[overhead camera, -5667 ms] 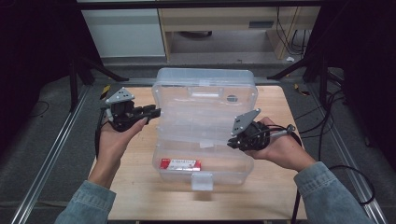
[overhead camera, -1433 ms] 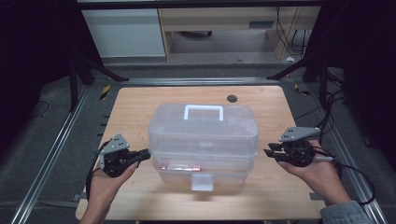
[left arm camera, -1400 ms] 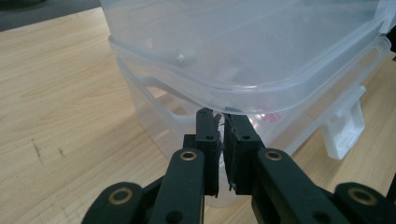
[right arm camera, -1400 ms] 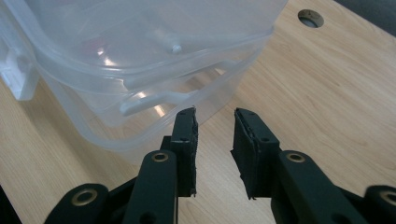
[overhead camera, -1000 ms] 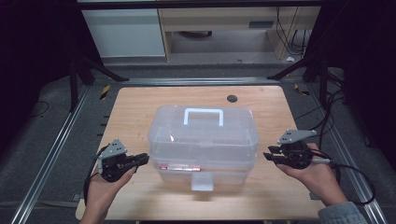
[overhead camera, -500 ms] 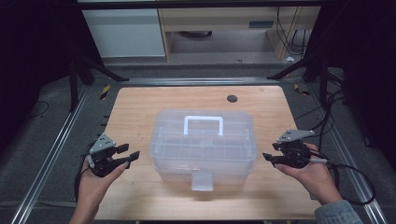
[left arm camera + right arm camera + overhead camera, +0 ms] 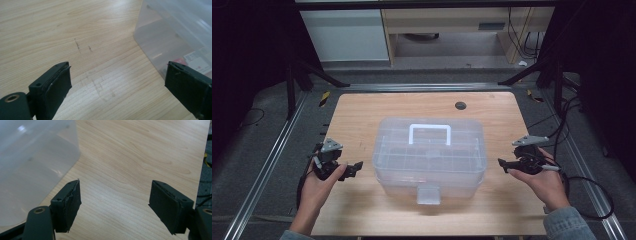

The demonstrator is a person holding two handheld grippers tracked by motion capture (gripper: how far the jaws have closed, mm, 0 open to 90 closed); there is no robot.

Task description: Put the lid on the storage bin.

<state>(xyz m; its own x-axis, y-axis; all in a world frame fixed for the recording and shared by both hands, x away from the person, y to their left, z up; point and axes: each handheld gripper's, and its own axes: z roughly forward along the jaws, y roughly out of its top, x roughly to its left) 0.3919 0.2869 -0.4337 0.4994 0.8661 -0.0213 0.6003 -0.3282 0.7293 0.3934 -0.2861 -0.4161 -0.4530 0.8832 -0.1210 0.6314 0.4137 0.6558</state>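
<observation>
I see left tongs (image 7: 354, 167) at 9 o'clock and right tongs (image 7: 503, 164) at 3 o'clock, both spread, empty, flanking the clear storage box (image 7: 429, 155) at counter (image 7: 362, 115) centre, lid closed. Black grommet (image 7: 460, 105) at 12 o'clock.

The worktop (image 7: 362, 120) is seen whole from above and behind the person in the high view, looking forward and down, with floor and furniture beyond. The left gripper view is taken close over the wood, along the left tongs (image 7: 117, 82), and the box (image 7: 180, 32) is caught at its right edge. The right gripper view is likewise taken low and near, along the right tongs (image 7: 115, 205), with the box at its left. The box and wood are shared by all three.
</observation>
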